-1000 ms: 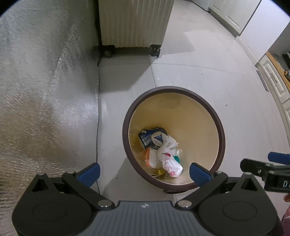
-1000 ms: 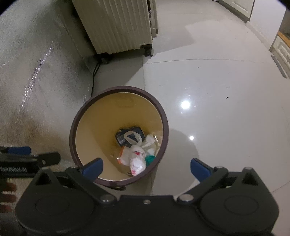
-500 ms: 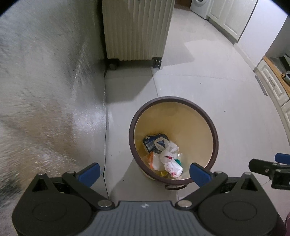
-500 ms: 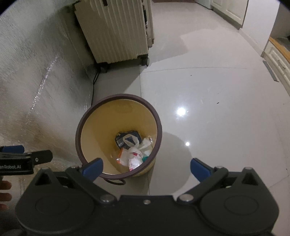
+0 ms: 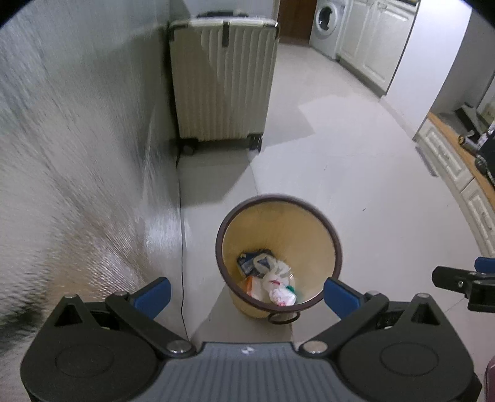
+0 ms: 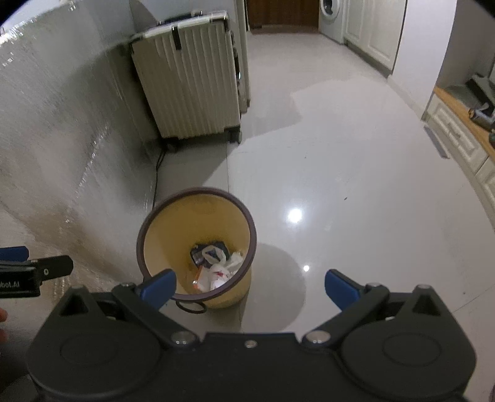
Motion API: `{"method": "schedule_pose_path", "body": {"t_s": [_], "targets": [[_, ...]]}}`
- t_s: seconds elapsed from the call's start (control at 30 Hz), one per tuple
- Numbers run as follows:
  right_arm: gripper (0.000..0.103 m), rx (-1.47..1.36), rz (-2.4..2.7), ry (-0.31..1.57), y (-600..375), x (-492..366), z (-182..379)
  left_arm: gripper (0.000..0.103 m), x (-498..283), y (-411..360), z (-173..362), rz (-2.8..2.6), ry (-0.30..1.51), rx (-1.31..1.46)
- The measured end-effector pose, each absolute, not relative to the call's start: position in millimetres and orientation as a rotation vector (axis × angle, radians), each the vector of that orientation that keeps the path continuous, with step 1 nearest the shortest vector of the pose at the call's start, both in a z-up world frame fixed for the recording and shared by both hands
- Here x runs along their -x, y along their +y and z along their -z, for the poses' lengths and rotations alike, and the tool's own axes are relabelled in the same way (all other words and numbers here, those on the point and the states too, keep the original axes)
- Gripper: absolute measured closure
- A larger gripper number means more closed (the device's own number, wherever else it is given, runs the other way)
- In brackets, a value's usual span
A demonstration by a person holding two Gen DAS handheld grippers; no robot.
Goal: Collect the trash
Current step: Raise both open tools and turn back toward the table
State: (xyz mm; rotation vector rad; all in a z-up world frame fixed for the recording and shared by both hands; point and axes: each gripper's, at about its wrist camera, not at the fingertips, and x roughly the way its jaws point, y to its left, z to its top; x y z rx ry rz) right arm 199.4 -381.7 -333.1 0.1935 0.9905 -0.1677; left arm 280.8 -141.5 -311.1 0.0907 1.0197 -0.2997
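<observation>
At the lower centre of the left wrist frame stood a round yellow plastic bin with a dark brown rim (image 5: 280, 216), crumpled white plastic bags and wrappers (image 5: 277, 283) lying at its bottom. That trash looked light, soft and slippery, best pinched at a bunched fold. Both the left hand-held gripper (image 5: 246, 292) and the right hand-held gripper (image 6: 249, 286) hung above, spread wide and empty. Higher in the frame stood a ribbed cream suitcase (image 5: 221, 80).

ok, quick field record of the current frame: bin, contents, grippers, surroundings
bin: yellow bin with dark rim, upright on the tiled floor
contents: white plastic bag, dark blue packet, orange wrapper beside them
left gripper: open, empty, above the bin
right gripper: open, empty
behind bin: cream suitcase by the wall
far end: washing machine
</observation>
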Motion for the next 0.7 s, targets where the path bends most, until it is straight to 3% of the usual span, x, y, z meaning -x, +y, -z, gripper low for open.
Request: {"method": "schedule_pose_path", "body": {"t_s": [0.7], "targets": [[0.0, -0.098, 0.204, 0.639, -374, -114, 147, 0.0, -202, -140, 138, 0.4, 0.676, -0.021]]}}
